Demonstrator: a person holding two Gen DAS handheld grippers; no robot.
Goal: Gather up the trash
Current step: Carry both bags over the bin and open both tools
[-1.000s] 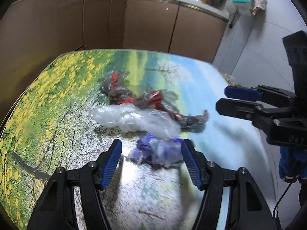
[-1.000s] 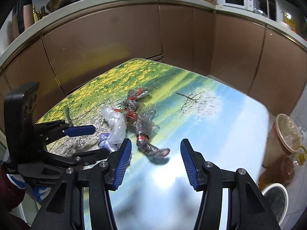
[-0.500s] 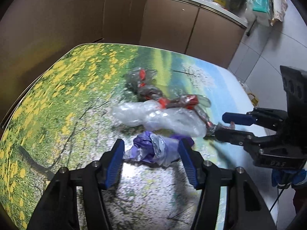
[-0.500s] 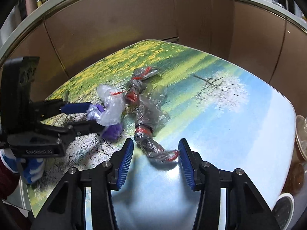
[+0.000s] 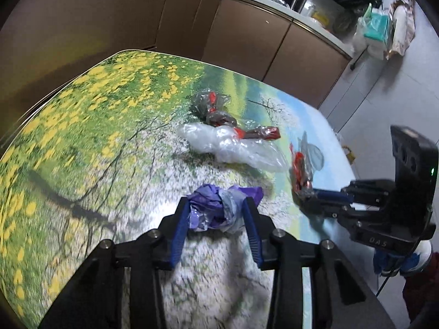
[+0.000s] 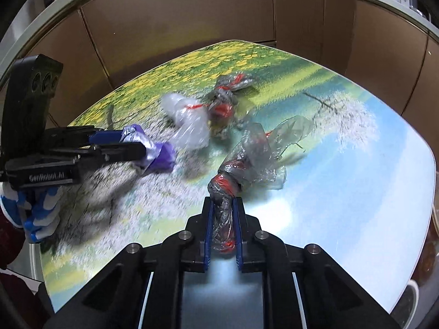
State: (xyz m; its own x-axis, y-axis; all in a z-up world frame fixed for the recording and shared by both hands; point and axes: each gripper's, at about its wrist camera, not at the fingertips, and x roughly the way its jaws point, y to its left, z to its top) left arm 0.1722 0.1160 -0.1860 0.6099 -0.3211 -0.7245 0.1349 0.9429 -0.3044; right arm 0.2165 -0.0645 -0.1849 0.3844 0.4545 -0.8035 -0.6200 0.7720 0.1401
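My left gripper [image 5: 216, 205] is shut on a crumpled purple wrapper [image 5: 219, 208]; from the right wrist view the wrapper [image 6: 162, 153] sticks out of its fingers. My right gripper [image 6: 222, 208] is shut on the dark twisted end of a clear plastic wrapper with red print [image 6: 247, 159], lifted a little off the table; it also shows in the left wrist view [image 5: 300, 170]. A clear crumpled bag [image 5: 230, 148] and another red-and-clear wrapper [image 5: 216, 112] lie on the table beyond.
The table [image 5: 82, 137] has a printed meadow cover with rounded edges. Brown kitchen cabinets [image 5: 247, 33] stand behind it. A lidded cup stands on the floor at the right edge [image 6: 435, 235].
Both grippers closed: the left on the purple wrapper, the right on the end of the red-and-clear wrapper, which has been pulled away from the pile.
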